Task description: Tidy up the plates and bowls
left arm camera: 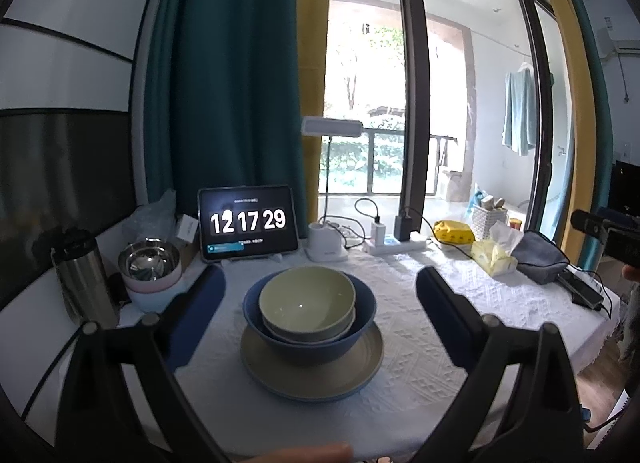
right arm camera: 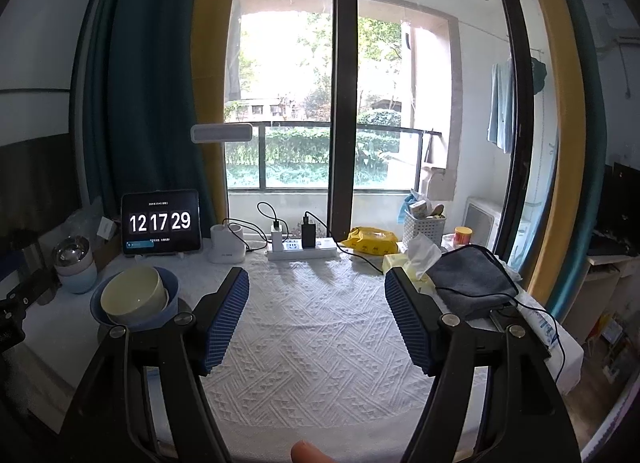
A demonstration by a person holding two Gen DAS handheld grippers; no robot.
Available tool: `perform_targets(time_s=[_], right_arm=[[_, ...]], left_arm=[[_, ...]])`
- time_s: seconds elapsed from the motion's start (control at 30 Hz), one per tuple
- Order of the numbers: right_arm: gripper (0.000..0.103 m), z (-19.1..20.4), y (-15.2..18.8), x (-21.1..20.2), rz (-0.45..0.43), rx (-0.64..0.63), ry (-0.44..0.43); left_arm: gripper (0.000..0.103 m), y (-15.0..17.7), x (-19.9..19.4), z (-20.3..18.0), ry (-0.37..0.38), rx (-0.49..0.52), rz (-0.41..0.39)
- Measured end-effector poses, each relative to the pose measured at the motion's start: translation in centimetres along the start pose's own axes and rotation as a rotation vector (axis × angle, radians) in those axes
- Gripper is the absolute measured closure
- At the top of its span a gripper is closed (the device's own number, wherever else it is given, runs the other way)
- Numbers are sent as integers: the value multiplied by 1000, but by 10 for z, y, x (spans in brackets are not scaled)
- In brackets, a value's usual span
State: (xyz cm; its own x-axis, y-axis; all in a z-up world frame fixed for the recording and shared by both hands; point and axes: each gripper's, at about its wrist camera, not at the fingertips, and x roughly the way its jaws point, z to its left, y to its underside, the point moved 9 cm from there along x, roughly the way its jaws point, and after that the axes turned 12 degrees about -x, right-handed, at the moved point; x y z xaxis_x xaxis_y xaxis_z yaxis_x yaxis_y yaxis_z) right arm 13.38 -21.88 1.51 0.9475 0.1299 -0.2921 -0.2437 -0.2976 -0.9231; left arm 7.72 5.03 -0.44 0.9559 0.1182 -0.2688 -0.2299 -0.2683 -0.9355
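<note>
A pale green bowl point(left arm camera: 306, 303) sits nested, with another green bowl under it, inside a blue bowl point(left arm camera: 310, 337), which stands on a beige plate point(left arm camera: 312, 377) with a blue plate beneath. My left gripper point(left arm camera: 320, 295) is open and empty, its fingers either side of the stack, above the table. The same stack point(right arm camera: 134, 299) shows at the left in the right wrist view. My right gripper point(right arm camera: 316, 291) is open and empty over the bare white tablecloth point(right arm camera: 316, 343).
A steel bowl on pastel bowls point(left arm camera: 150, 267) and a steel flask point(left arm camera: 82, 275) stand at the left. A tablet clock point(left arm camera: 248, 223), lamp base point(left arm camera: 326, 243), power strip point(right arm camera: 302, 251), yellow pack point(right arm camera: 370, 241), tissues point(right arm camera: 416, 259), grey cloth point(right arm camera: 472, 283) line the back and right.
</note>
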Motion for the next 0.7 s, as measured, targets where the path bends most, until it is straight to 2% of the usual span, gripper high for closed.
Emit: perform_targets(time_s=[0.7], right_arm=[[29, 3, 2, 2, 11, -6, -12]], left_arm=[[6, 2, -2, -5, 15, 1, 3]])
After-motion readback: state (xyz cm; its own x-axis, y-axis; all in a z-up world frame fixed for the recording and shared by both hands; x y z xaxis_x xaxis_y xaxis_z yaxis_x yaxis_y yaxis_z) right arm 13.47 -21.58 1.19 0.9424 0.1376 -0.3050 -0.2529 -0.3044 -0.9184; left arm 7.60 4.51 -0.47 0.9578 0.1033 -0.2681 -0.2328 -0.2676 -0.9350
